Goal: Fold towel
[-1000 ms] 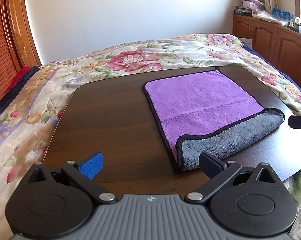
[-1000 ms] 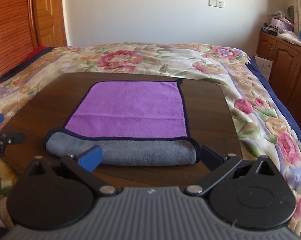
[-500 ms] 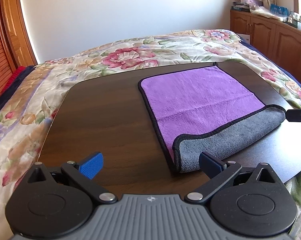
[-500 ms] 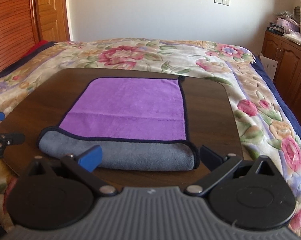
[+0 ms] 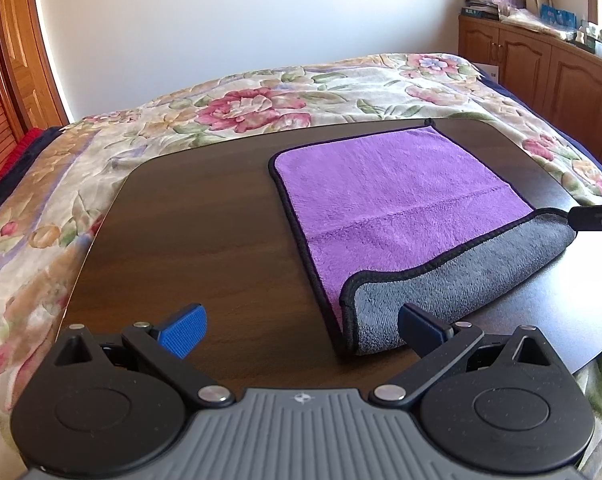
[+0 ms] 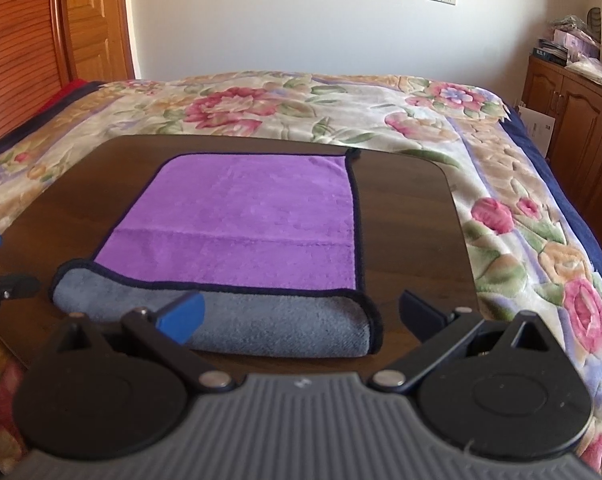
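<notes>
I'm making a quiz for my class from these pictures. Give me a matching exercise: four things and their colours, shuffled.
Things:
1. towel top side
2. towel folded-over flap
3. table
4. cupboards

Colours:
A. dark brown
B. grey
C. purple
D. orange-brown wood

Pairs: 1-C, 2-B, 3-A, 4-D

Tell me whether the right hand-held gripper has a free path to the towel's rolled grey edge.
Probably yes: the right hand-held gripper is open, right before the towel, with nothing between them on the table.
</notes>
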Available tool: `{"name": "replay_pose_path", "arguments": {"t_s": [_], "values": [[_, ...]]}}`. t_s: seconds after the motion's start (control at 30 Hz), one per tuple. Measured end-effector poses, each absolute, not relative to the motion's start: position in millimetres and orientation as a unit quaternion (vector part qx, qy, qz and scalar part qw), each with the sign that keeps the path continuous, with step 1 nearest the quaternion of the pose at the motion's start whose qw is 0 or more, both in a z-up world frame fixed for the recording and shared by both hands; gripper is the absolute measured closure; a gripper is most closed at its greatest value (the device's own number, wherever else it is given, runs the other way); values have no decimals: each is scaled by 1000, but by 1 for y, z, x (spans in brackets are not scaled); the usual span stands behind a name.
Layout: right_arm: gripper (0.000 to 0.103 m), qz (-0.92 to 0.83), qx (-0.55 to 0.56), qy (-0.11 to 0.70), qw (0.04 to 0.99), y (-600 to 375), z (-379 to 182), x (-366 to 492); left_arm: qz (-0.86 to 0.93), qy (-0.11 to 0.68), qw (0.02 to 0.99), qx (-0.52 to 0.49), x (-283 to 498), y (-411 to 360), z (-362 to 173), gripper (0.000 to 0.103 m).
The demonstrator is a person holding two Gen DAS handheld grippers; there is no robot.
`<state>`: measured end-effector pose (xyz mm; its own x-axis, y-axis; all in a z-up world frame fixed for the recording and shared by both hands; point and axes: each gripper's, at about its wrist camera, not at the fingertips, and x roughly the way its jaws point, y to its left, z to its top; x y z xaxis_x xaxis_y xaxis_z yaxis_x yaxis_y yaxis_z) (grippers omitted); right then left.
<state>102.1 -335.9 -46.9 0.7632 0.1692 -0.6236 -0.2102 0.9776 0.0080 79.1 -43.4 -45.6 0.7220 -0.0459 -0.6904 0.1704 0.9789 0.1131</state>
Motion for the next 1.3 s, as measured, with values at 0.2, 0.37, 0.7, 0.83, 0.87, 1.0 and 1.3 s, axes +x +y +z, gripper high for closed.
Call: {"name": "replay_pose_path", "arguments": {"t_s": [0.2,0.37,0.7,0.83,0.87,1.0,1.3], "values": [[0,101,-27,333,937,-340,-50,108,-60,371,923,79,86,-43,-48,3],[0,104,-27,337,935,-342,-52,113,-67,374,922,69,90,-43,-49,6],[0,115,-27,352,929,-348,-59,128,-88,392,914,45,105,-42,-57,20],[10,115,-21,356,927,-352,-62,133,-97,401,910,36,110,-42,-61,31],[10,115,-20,357,927,-353,-63,134,-99,402,910,35,111,-43,-62,32],[13,116,-14,363,924,-358,-67,142,-103,407,907,33,115,-44,-65,37],[17,131,18,371,919,-372,-73,156,-107,416,903,19,121,-41,-71,49]]}}
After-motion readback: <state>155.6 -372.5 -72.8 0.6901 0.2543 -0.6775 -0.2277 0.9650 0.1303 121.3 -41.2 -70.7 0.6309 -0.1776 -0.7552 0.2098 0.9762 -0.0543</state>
